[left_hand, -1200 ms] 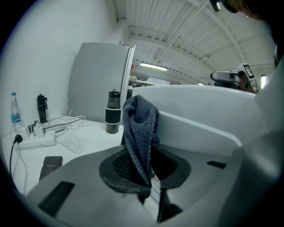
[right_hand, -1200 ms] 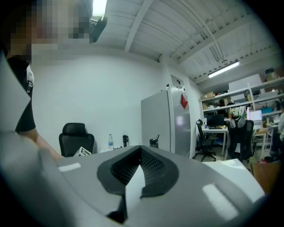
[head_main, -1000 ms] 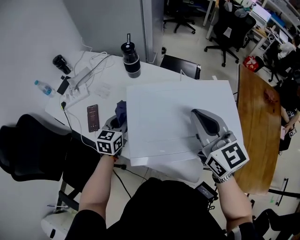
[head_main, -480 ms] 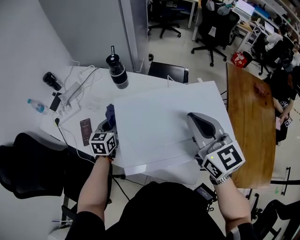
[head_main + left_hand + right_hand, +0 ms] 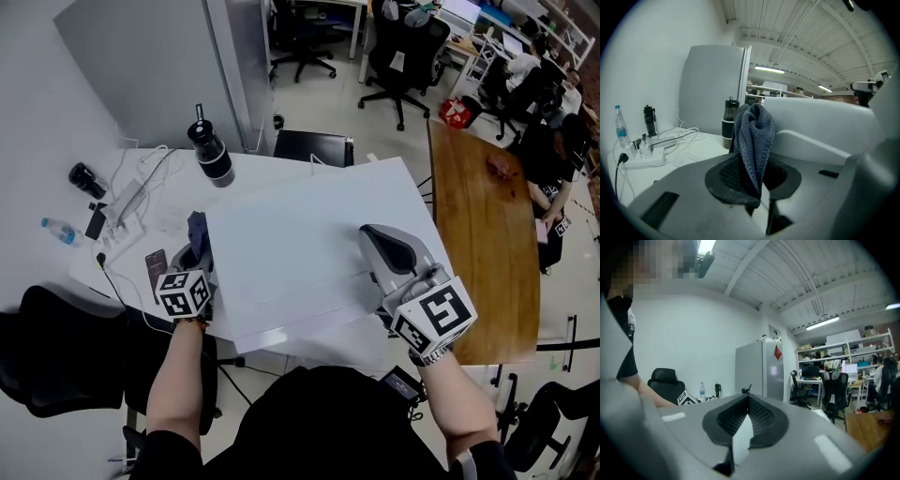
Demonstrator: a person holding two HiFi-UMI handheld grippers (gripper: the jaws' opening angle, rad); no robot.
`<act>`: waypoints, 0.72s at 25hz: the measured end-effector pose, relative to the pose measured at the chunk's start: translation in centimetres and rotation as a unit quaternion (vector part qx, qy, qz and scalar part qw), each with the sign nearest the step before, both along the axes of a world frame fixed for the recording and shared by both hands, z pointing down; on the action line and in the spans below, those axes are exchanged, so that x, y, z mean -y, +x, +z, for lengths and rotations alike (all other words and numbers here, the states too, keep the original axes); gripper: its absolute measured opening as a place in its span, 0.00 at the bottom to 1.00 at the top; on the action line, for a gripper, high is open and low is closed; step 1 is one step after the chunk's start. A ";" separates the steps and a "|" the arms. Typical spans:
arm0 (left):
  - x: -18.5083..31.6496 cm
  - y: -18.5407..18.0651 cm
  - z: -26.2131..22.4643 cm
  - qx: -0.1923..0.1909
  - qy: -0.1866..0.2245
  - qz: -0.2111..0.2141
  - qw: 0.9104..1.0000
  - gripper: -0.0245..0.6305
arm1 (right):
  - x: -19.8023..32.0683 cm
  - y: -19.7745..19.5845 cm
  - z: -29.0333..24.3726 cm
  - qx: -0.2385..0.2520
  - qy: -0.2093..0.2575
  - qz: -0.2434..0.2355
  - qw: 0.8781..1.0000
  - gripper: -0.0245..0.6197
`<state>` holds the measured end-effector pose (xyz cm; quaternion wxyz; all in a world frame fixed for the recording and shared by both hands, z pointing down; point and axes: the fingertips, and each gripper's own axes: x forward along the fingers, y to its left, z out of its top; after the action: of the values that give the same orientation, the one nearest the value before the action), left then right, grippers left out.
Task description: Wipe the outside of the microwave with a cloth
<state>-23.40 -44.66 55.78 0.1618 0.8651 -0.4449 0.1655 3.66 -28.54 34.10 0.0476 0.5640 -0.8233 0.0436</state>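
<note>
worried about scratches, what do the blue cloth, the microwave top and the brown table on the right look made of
The cloth looks like soft knitted fabric, matte, with ribbed loops showing. The microwave top is smooth, even white, perhaps painted metal or plastic. The table looks like wood or veneer with some sheen: brown grain streaks.

the cloth (image 5: 754,131) is rough knit, the microwave (image 5: 300,253) smooth and matt, the table (image 5: 483,234) glossy wood.

Bunched blue cloth (image 5: 753,133) beside white microwave (image 5: 300,253)
</note>
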 end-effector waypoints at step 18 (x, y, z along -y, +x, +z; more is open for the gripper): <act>-11.4 -4.6 -9.5 0.004 0.080 -0.081 0.994 0.16 | -8.5 0.5 -0.8 0.011 0.005 -0.033 0.999 0.04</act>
<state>-28.00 -33.23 46.25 0.1031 0.8359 -0.5257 0.1193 4.20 -20.05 33.30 0.0372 0.5359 -0.8424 0.0437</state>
